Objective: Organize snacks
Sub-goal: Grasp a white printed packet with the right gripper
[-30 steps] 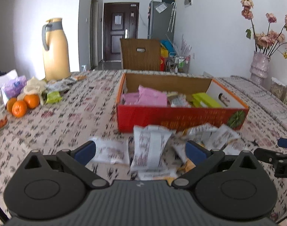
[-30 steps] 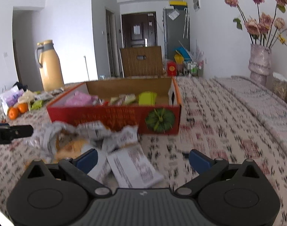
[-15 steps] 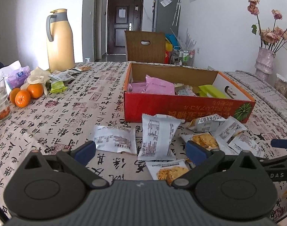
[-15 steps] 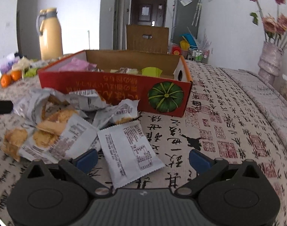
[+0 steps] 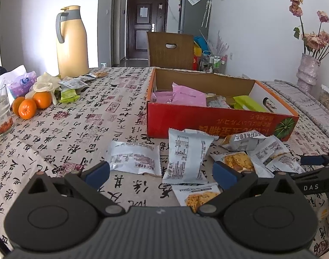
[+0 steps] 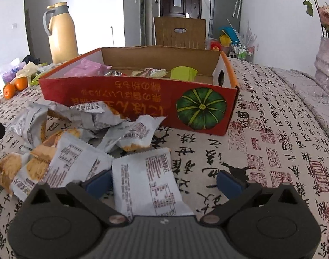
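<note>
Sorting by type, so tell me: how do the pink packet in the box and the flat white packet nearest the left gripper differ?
The pink packet is plain pink and stands propped inside the red box; the white packet is white with printed text and lies flat on the tablecloth, outside the box. Both are sealed pouches.

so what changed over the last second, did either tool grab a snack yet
No grab yet. Both tools dropped toward the table and closed in on the snack packets: the right tool now straddles a white packet, jaws open. The left tool stays open and empty. The red box and packets haven't moved.
</note>
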`<state>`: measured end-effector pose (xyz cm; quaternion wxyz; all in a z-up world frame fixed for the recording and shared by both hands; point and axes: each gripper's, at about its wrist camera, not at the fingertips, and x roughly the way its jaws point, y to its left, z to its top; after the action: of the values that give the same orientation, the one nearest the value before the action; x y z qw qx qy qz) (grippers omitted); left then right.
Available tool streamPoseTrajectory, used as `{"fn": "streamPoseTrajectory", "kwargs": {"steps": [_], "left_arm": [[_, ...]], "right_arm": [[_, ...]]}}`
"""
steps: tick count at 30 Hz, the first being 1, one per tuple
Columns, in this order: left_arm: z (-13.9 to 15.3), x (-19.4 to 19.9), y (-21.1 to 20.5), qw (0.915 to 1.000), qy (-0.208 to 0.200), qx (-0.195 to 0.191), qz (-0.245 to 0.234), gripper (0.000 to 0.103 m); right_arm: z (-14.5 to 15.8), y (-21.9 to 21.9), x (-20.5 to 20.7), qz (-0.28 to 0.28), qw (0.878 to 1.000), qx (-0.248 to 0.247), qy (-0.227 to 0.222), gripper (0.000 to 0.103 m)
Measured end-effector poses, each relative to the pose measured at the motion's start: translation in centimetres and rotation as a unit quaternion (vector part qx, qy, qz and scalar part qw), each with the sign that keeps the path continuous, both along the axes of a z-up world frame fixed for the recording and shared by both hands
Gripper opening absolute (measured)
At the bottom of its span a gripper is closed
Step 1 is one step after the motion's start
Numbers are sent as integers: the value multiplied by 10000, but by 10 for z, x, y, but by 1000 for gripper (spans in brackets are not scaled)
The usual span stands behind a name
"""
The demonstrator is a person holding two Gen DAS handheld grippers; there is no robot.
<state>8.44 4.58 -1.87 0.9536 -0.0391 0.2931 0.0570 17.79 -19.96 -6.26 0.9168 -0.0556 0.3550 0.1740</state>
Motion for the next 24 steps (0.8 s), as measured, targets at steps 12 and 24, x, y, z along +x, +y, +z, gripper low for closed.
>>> {"fn": "streamPoseTrajectory", "kwargs": {"steps": [12, 24], "left_arm": [[-1, 1, 5, 10000, 9, -50, 41, 103], [1, 4, 19, 9996, 16, -69, 262, 103]], "right_arm": [[6, 1, -14, 162, 9995, 135, -241, 46], [12, -14, -34, -274, 9969, 394, -625, 35]]}}
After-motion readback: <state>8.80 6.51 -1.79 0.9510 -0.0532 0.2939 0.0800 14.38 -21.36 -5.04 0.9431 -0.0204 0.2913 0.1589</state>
